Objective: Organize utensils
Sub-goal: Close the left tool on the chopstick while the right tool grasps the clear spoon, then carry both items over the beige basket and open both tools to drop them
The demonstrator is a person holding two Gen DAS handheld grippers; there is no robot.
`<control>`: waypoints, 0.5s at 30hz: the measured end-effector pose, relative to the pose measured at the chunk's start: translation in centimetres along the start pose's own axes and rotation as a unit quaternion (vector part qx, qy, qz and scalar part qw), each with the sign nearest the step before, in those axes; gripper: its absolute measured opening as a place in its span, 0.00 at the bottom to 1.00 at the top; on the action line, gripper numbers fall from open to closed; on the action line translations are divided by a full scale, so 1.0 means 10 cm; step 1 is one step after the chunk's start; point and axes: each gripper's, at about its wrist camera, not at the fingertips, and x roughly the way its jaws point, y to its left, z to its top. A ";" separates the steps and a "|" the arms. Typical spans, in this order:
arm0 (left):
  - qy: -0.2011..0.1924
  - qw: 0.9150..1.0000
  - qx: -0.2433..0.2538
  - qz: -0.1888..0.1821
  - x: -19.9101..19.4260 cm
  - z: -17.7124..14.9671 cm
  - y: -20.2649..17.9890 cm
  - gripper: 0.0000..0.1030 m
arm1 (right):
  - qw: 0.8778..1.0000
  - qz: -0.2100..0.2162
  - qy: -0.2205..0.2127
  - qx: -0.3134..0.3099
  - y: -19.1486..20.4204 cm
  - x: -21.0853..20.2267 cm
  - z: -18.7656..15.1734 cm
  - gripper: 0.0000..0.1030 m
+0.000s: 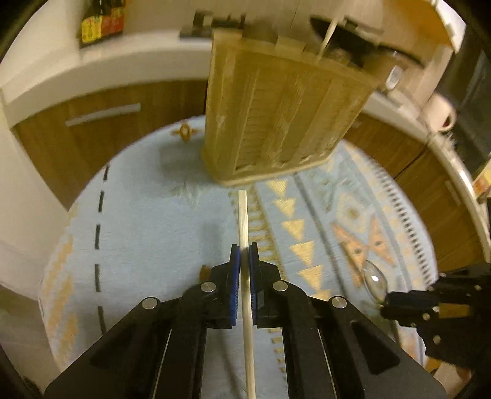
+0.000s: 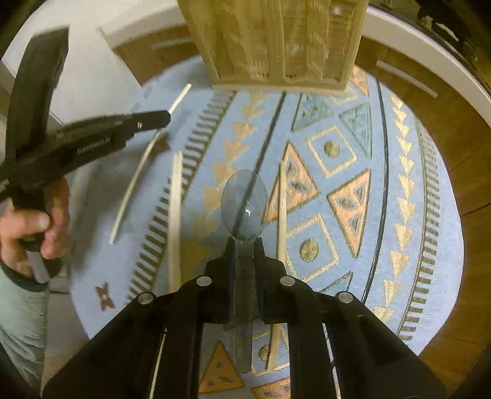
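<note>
My left gripper [image 1: 244,251] is shut on a pale wooden chopstick [image 1: 243,214] that runs lengthwise between the blue pads and sticks out ahead over the mat. A slatted wooden utensil holder [image 1: 276,122] stands just beyond its tip. My right gripper [image 2: 244,245] is shut on the handle of a clear plastic spoon [image 2: 244,202], bowl forward. The holder [image 2: 276,43] is at the top of the right wrist view. At the left of that view is the left gripper [image 2: 164,118] with its chopstick [image 2: 181,97]. The right gripper [image 1: 386,304] and spoon [image 1: 374,282] show low right in the left wrist view.
Two loose chopsticks [image 2: 175,221] [image 2: 281,211] lie on the light blue patterned mat [image 2: 383,184], on either side of the spoon. A person's hand [image 2: 36,227] holds the left tool. Wooden cabinets, a white counter with bottles [image 1: 101,21] and a white mug [image 1: 442,113] surround the mat.
</note>
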 end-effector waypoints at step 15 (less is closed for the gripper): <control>-0.248 0.964 0.013 -0.096 -1.17 0.46 -0.27 0.04 | 0.968 0.062 -0.243 -0.021 -0.10 -1.09 0.38 0.09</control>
